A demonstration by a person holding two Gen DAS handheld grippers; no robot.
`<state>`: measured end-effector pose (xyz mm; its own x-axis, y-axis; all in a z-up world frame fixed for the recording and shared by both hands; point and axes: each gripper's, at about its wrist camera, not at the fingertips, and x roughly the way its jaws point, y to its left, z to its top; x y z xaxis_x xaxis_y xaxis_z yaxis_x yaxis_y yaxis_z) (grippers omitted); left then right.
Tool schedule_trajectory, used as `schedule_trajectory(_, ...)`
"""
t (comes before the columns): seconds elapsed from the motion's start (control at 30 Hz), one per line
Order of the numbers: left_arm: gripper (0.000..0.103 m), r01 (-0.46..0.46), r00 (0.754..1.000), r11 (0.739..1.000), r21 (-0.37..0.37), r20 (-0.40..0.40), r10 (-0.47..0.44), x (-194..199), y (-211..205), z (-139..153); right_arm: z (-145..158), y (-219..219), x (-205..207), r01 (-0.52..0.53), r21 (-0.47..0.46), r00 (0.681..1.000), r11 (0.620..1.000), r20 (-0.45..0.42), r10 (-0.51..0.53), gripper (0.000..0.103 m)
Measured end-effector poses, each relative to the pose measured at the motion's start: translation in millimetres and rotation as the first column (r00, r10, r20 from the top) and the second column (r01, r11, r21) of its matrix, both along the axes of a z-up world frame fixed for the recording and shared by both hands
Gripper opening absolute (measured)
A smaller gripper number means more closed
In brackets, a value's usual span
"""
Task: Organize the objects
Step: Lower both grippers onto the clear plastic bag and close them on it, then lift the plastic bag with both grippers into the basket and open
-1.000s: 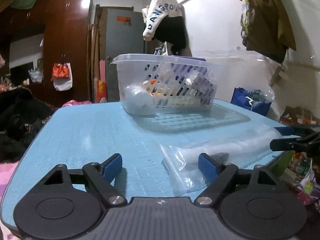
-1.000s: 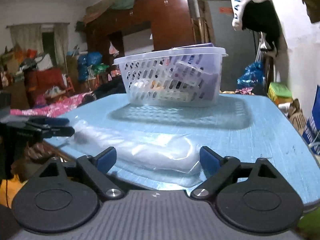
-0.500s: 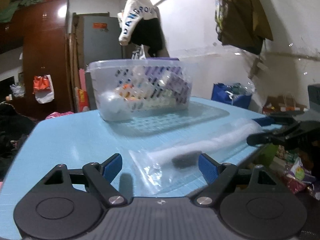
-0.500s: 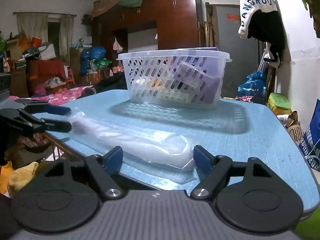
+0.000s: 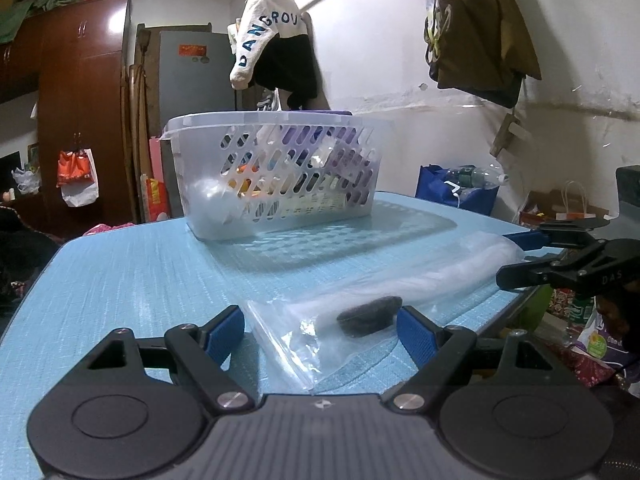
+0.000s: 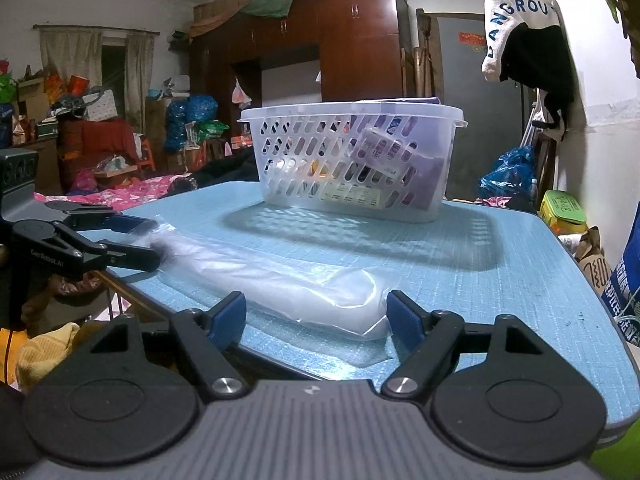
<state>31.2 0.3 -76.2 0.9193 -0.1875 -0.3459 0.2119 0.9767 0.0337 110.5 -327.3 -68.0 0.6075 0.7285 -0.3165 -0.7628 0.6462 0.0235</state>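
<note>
Cluttered room: a dark wardrobe (image 6: 352, 40) stands at the far wall and clothing (image 5: 276, 52) hangs on the right-hand wall. Your work surface is a blue table (image 5: 132, 272). At its far side stands a white basket (image 5: 276, 172) with packets inside; these are too blurred to tell apart. On the near part lies a clear bag (image 5: 320, 332), long and flat, with a white roll and a small dark item (image 5: 370, 316) in it. Your left gripper (image 5: 320, 330) stands wide, one end of the bag between its fingers, pads not pressing. Your right gripper (image 6: 316, 318) is at the bag's other end, wide but closing, with the bag between its fingers; the pads are just beside the plastic, and contact cannot be told.
</note>
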Motion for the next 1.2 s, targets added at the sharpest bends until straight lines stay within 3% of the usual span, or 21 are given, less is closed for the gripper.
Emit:
schedule_trajectory(0.07, 0.082, 0.003, 1.0, 1.0, 0.002, 0.003, -0.003, 0.3, -0.5, 0.3, 0.0, -0.6, -0.1, 0.004, 0.001, 1.0, 1.0, 0.005, -0.004, 0.071)
schedule_trajectory(0.17, 0.06, 0.019, 1.0, 1.0, 0.007, 0.008, -0.019, -0.5, -2.4, 1.7, 0.5, -4.1, 2.0, 0.002, 0.011, 1.0, 1.0, 0.005, -0.002, 0.056)
schedule_trajectory(0.23, 0.053, 0.013, 1.0, 1.0, 0.024, 0.012, -0.014, -1.4, -4.6, 2.6, 1.0, -5.8, 3.0, -0.006, 0.013, 1.0, 1.0, 0.005, 0.006, 0.05)
schedule_trajectory(0.27, 0.04, 0.012, 1.0, 1.0, 0.028, 0.013, -0.013, -2.1, -5.2, 3.0, 1.1, -6.1, 3.2, -0.009, 0.012, 1.0, 1.0, 0.006, 0.009, 0.046)
schedule_trajectory(0.3, 0.031, 0.021, 1.0, 0.999, 0.025, 0.01, -0.021, -2.5, -5.5, 3.4, 1.1, -6.1, 3.2, -0.022, 0.015, 1.0, 1.0, 0.007, 0.022, 0.035)
schedule_trajectory(0.4, 0.027, 0.028, 1.0, 0.999, 0.039, 0.01, -0.028, -4.0, -9.3, 3.7, 0.6, -4.2, 0.5, -0.045, 0.018, 0.999, 0.999, 0.012, 0.045, 0.024)
schedule_trajectory(0.77, 0.025, 0.017, 0.999, 0.999, 0.041, 0.051, -0.019, -9.0, -11.1, 14.2, 5.9, -6.2, 0.8, -0.053, 0.035, 0.998, 0.998, 0.02, 0.053, 0.021)
schedule_trajectory(1.2, 0.025, -0.013, 0.974, 0.998, 0.054, 0.229, 0.001, 26.0, -5.9, 98.0, 95.2, 1.8, 40.3, -0.063, 0.096, 0.988, 0.993, 0.148, 0.048, 0.021)
